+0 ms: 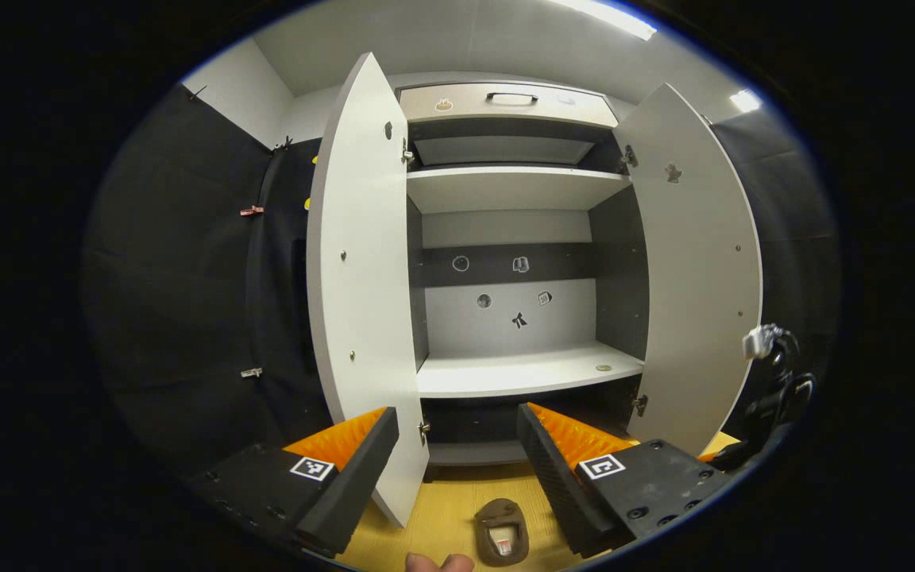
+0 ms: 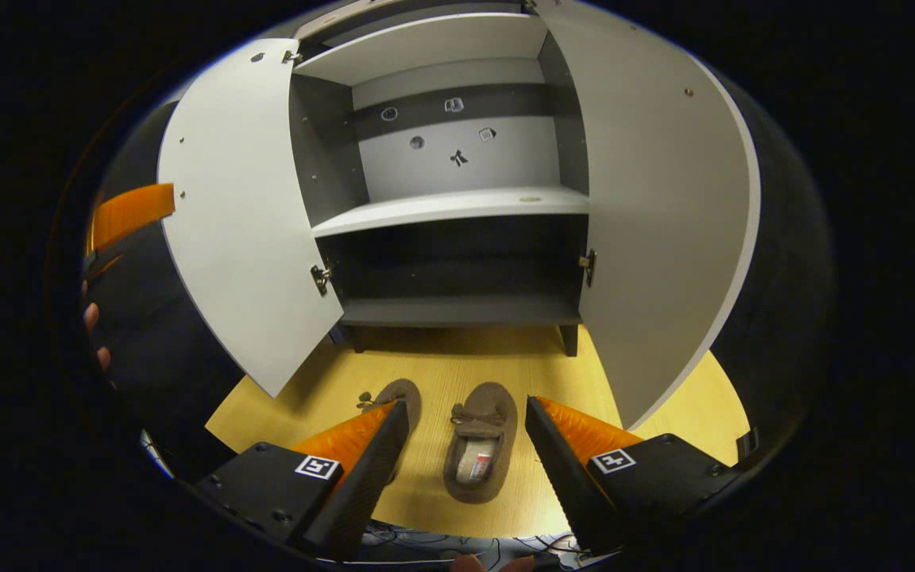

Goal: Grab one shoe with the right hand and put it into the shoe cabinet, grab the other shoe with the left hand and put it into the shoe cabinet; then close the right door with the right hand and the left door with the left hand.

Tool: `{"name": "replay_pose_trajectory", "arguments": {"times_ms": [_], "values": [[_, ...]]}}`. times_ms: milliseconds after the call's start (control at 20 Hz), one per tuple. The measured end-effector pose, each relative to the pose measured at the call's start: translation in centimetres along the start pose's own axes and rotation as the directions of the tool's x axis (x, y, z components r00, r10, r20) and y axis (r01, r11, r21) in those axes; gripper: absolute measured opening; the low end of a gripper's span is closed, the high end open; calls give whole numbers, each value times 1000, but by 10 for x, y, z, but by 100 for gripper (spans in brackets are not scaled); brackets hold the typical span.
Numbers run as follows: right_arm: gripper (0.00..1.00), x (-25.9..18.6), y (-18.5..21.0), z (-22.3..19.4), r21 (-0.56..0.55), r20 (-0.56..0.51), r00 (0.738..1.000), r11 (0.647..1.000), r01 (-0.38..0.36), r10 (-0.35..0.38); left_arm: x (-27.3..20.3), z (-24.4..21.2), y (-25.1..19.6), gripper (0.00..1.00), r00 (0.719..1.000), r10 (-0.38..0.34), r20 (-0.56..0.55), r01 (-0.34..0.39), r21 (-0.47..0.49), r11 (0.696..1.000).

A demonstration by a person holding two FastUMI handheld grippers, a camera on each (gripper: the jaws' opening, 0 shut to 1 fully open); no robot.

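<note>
Below the open shoe cabinet, on the yellow wooden floor, lie two brown slippers side by side, toes toward the cabinet: right shoe in full sight between the spread fingers of the right gripper, left shoe half hidden behind that gripper's left-hand finger. Fingers wide apart, holding nothing, hovering above the floor rather than touching either shoe. Judged as the first step: right-hand grasp of one shoe. Best done by lowering straight down over the right shoe, already centred in the gap; closing across its width at mid-length, near the collar where the sides stand stiffest; keeping clear of its neighbour, which sits just beside and could be nudged or pinched along. Then lifting level and sliding onto the dark bottom shelf or the pale shelf above, both bare, passing between left door and right door, both swung fully open. Left gripper held higher, facing the cabinet interior, fingers likewise apart and empty, one shoe visible below it on the floor. Small stickers on the back panel, too small to read; a label inside the right shoe, not legible; square black-and-white markers on both grippers, no readable writing.
</note>
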State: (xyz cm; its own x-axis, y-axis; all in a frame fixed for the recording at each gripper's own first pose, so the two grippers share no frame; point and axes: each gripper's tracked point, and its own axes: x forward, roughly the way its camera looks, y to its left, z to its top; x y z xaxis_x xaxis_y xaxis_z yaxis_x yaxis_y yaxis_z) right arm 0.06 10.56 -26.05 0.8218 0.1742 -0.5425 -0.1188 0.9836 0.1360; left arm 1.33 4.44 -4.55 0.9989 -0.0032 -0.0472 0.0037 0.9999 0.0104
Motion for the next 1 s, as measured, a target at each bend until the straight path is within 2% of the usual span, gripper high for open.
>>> {"name": "replay_pose_trajectory", "arguments": {"times_ms": [100,450,650,850,900,1000], "values": [[99,15,2,-23,-5,-50,999,1000,-6,6,1,-8,6,96,1000,14,-17,-14,0,1000],[99,73,9,-89,79,-212,977,997,3,14,-1,-35,24,96,996,50,-76,-50,8,999],[99,106,15,-109,98,-247,969,995,16,9,1,-49,36,96,993,60,-103,-59,8,998],[98,140,12,-124,80,-266,963,995,55,-31,4,-67,44,96,987,70,-144,-72,-12,997],[96,146,9,-124,79,-261,964,994,72,-49,4,-72,45,96,985,70,-155,-74,-20,997],[84,161,3,-127,89,-259,963,990,105,-79,5,-81,49,96,982,74,-175,-81,-33,996]]}}
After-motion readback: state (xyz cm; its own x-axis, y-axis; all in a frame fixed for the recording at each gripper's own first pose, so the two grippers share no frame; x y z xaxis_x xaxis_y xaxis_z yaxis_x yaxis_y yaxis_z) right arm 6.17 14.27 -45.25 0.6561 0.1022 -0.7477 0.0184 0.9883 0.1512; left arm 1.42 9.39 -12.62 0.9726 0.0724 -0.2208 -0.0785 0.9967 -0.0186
